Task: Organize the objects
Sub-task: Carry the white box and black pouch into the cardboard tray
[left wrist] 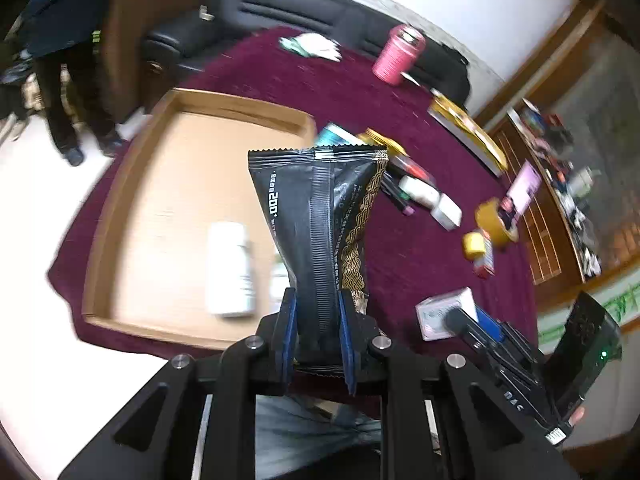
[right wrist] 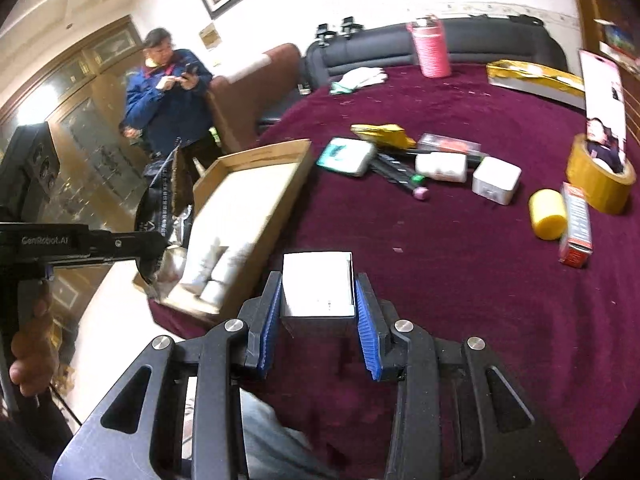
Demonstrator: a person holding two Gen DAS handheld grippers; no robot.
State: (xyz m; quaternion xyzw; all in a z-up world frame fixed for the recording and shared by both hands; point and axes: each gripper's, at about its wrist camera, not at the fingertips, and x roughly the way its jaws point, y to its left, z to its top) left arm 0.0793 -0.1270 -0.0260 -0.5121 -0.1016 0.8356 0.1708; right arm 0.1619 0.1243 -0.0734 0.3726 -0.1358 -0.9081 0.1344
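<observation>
My left gripper (left wrist: 316, 300) is shut on a black and gold snack packet (left wrist: 320, 216) and holds it upright over the near right part of the cardboard tray (left wrist: 132, 184). A white bottle (left wrist: 230, 268) lies in the tray. My right gripper (right wrist: 318, 284) is shut on a small white box (right wrist: 318, 284), above the purple tablecloth (right wrist: 460, 280) beside the tray (right wrist: 256, 184). The right gripper with its box also shows in the left wrist view (left wrist: 448, 316). The left gripper shows at the left edge of the right wrist view (right wrist: 152, 256).
Loose items lie on the cloth: a white bottle (right wrist: 442, 166), a white adapter (right wrist: 496, 180), a yellow roll (right wrist: 547, 214), a tape roll (right wrist: 600, 180), a red box (right wrist: 576, 224), a pink flask (right wrist: 432, 46). A person (right wrist: 168, 92) stands beyond the tray.
</observation>
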